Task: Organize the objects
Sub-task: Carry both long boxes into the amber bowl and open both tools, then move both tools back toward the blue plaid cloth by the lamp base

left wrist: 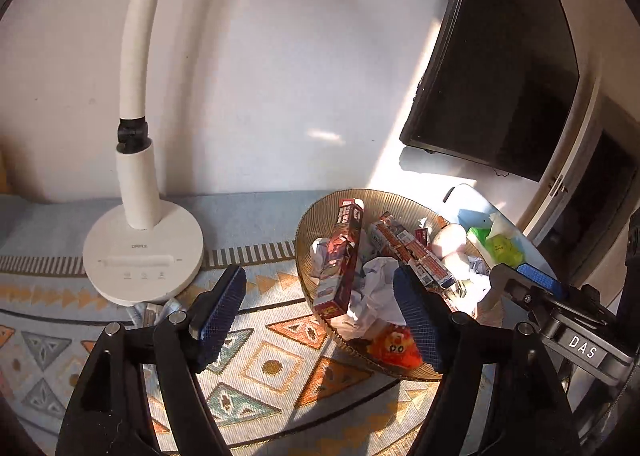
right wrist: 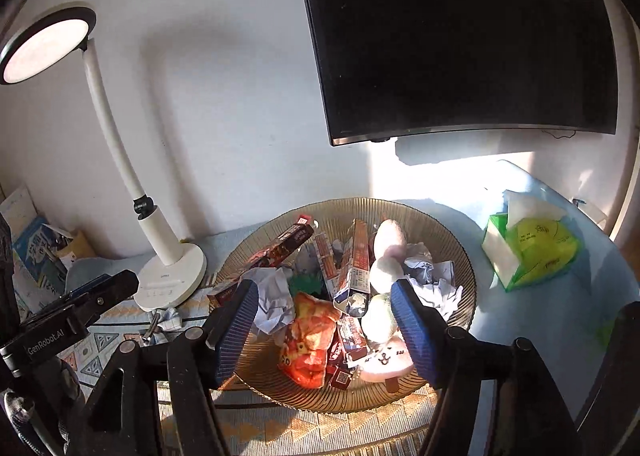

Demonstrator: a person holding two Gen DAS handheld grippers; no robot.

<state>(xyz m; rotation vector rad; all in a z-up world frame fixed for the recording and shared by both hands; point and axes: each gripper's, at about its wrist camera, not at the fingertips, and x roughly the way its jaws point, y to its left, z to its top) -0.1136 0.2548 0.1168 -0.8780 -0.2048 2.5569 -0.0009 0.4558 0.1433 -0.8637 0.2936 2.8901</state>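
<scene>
Both hand-held grippers open, empty: left hand-held gripper (left wrist: 320,320) over the bowl's near-left rim, right hand-held gripper (right wrist: 324,328) over its middle; ribbed bowl (right wrist: 460,252) at table's back edge collects boxes, crumpled paper, plush toys, likely the sorting spot; lamp base (left wrist: 140,256) reads "OPPLE"; green tissue pack (right wrist: 532,252) apart, at the right edge.

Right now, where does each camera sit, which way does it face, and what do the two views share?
Left wrist: on the left gripper, facing forward and down over its open blue fingers at the patterned cloth, lamp base and bowl's left rim; the right gripper shows at the right edge.
Right wrist: on the right gripper, open, centred over the ribbed bowl of boxes and crumpled paper; the left gripper shows at left.
Shared: bowl, white lamp, dark screen, green tissue pack.
</scene>
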